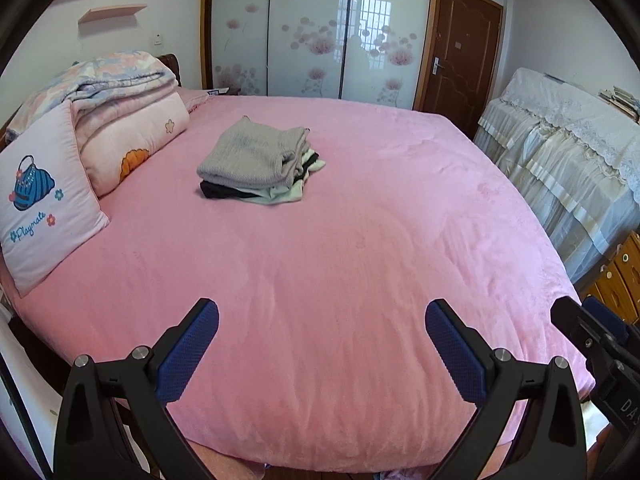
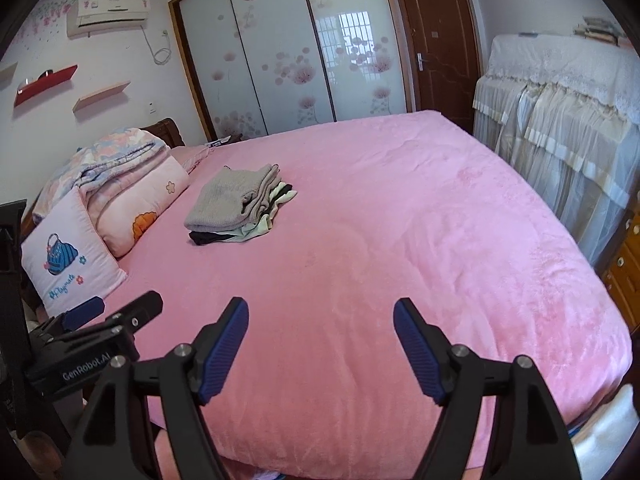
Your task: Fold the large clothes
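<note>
A stack of folded clothes point(image 1: 258, 162) lies on the pink bed point(image 1: 340, 280), left of the middle, with a grey knit garment on top and black and pale green pieces under it. It also shows in the right wrist view point(image 2: 238, 208). My left gripper point(image 1: 322, 320) is open and empty, held above the near edge of the bed, well short of the stack. My right gripper point(image 2: 321, 314) is open and empty, also above the near edge. The right gripper shows at the right edge of the left wrist view point(image 1: 592, 336). The left gripper shows at the lower left of the right wrist view point(image 2: 104, 320).
A folded quilt point(image 1: 120, 92) and pillows point(image 1: 44, 200) sit at the bed's left end. A lace-covered cabinet point(image 1: 568, 148) stands along the right side. Sliding wardrobe doors point(image 1: 316, 28) and a brown door point(image 1: 460, 52) are behind the bed. Wooden drawers point(image 1: 620, 280) stand at the right.
</note>
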`<state>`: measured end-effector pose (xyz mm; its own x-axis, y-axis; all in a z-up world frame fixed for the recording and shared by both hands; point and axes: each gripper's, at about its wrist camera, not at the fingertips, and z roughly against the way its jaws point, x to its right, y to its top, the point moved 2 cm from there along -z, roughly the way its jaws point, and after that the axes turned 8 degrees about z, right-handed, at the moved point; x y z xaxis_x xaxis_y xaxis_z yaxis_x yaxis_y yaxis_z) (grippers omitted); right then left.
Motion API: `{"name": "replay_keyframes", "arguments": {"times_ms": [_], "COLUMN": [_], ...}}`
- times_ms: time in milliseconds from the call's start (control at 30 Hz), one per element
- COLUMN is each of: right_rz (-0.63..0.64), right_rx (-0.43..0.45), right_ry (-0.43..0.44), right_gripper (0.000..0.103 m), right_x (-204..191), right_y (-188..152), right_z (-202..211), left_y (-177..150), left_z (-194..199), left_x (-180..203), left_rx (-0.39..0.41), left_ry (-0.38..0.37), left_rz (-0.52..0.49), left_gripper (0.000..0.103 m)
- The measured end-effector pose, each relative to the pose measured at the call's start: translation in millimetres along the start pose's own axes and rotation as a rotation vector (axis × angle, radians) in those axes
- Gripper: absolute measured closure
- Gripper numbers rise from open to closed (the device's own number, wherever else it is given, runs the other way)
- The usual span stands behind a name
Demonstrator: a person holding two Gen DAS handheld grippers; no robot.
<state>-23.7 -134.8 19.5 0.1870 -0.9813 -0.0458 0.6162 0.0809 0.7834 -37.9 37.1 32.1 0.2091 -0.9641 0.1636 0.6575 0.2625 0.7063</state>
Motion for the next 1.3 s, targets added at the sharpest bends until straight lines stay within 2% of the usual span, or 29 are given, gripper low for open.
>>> {"name": "replay_keyframes", "arguments": {"times_ms": [167, 500, 900, 1300], "right_rz": [0.008, -0.017, 0.006, -0.011], "right_rx": [-0.021, -0.056, -0.043, -0.053], "right_ry": [-0.001, -0.052, -0.085, -0.08], "right_gripper": [0.027, 0.026, 0.026, 0.026], "right_x": [-3.0, 11.8, 10.8, 10.2], "right_y": [-7.4, -25.3, -23.4, -24.1], "right_z": [-4.2, -14.2, -15.2, -15.8], "left_y": [-9.9, -20.2, -20.4, -20.9], "left_z": [-3.1, -2.8, -4.3, -4.6], "left_x": [7.0, 18.9, 20.3, 16.5], "left_rx": [-0.039, -0.034, -0.05, -0.059], "left_ry": [-0.023, -0.022, -0.03, -0.036], "left_rz": [-0.013, -0.064, -0.067, -0.067], "left_gripper": [0.0, 0.001, 0.001, 0.001]}}
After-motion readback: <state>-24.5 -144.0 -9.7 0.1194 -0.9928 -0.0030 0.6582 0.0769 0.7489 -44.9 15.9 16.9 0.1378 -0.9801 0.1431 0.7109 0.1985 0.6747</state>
